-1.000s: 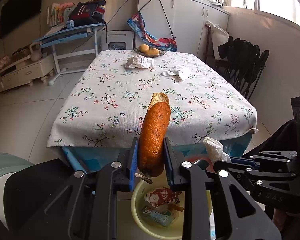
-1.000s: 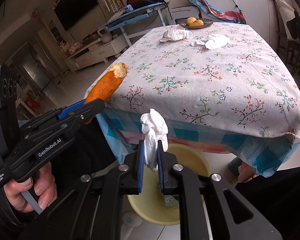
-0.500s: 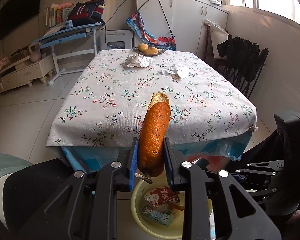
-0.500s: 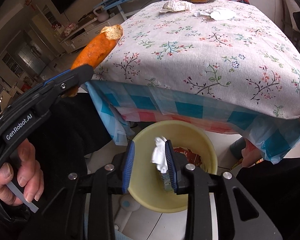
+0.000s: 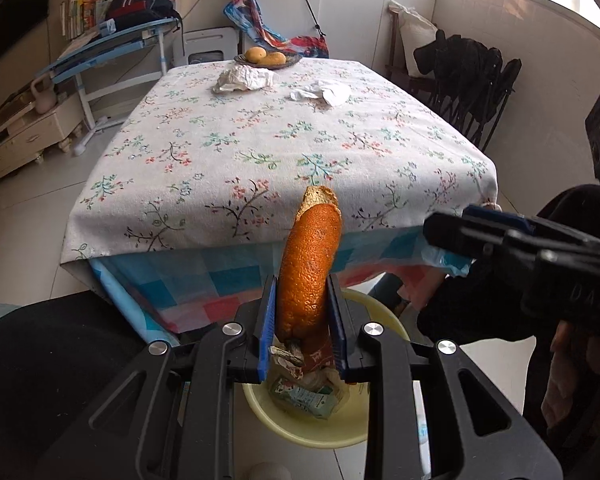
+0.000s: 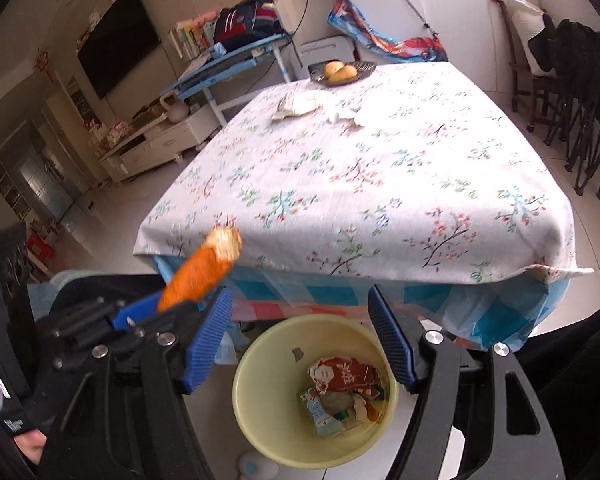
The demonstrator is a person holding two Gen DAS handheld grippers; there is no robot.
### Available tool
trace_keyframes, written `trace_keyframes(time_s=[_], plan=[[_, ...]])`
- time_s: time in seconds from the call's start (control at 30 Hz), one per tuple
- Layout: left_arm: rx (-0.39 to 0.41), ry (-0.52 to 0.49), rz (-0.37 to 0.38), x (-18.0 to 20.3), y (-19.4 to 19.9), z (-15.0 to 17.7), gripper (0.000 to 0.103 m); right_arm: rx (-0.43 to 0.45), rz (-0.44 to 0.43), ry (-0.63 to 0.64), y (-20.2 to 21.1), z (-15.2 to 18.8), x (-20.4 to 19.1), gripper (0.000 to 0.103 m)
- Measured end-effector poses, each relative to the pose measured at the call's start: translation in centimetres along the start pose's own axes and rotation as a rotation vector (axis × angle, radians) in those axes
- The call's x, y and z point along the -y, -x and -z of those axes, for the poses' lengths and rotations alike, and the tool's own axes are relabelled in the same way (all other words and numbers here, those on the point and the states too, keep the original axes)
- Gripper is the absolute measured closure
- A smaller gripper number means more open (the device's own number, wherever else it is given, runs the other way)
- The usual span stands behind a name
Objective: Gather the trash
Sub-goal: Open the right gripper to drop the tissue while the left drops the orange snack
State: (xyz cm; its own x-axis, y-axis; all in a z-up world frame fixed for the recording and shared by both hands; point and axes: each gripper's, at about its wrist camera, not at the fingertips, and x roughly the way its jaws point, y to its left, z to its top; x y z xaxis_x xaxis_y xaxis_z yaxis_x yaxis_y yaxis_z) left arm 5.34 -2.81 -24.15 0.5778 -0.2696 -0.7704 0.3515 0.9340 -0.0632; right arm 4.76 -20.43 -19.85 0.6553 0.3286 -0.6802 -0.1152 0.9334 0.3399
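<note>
My left gripper (image 5: 302, 320) is shut on an orange peel (image 5: 310, 264) and holds it upright above the yellow bin (image 5: 300, 428). The peel also shows in the right wrist view (image 6: 202, 272). My right gripper (image 6: 300, 336) is open and empty above the same bin (image 6: 260, 420), which holds a red wrapper (image 6: 342, 372), a green carton (image 6: 320, 412) and other trash. Two crumpled white tissues (image 5: 244, 79) (image 5: 324, 91) lie at the far end of the table (image 5: 260, 152).
A dish of fruit (image 5: 267, 57) stands at the table's far edge. Dark folding chairs (image 5: 472, 80) stand to the right. A blue desk (image 5: 112, 48) and a low cabinet (image 5: 20, 136) stand to the left. The bin sits on the floor at the table's near edge.
My right gripper opened and the white tissue it held dropped into the bin. The left gripper tipped down over the bin with the peel still in it.
</note>
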Motion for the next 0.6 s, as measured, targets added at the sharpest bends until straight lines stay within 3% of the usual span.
trace_keyframes(time_s=[0.2, 0.3, 0.43, 0.6], plan=[[-0.134, -0.099, 0.037, 2.3, -2.1, 1.4, 0.080, 0.050, 0.019, -0.046, 0.8, -0.4, 1.0, 0.032], [-0.157, -0.138, 0.050, 3.1, -2.4, 1.8, 0.077, 0.056, 0.020, -0.048, 0.9, -0.5, 1.1, 0.030], [-0.146, -0.157, 0.039, 3.4, -2.2, 1.8, 0.058, 0.056, 0.021, -0.055, 0.9, -0.5, 1.1, 0.029], [-0.113, -0.141, 0.029, 3.2, -1.7, 1.3, 0.054, 0.056, 0.022, -0.056, 0.8, -0.5, 1.1, 0.029]])
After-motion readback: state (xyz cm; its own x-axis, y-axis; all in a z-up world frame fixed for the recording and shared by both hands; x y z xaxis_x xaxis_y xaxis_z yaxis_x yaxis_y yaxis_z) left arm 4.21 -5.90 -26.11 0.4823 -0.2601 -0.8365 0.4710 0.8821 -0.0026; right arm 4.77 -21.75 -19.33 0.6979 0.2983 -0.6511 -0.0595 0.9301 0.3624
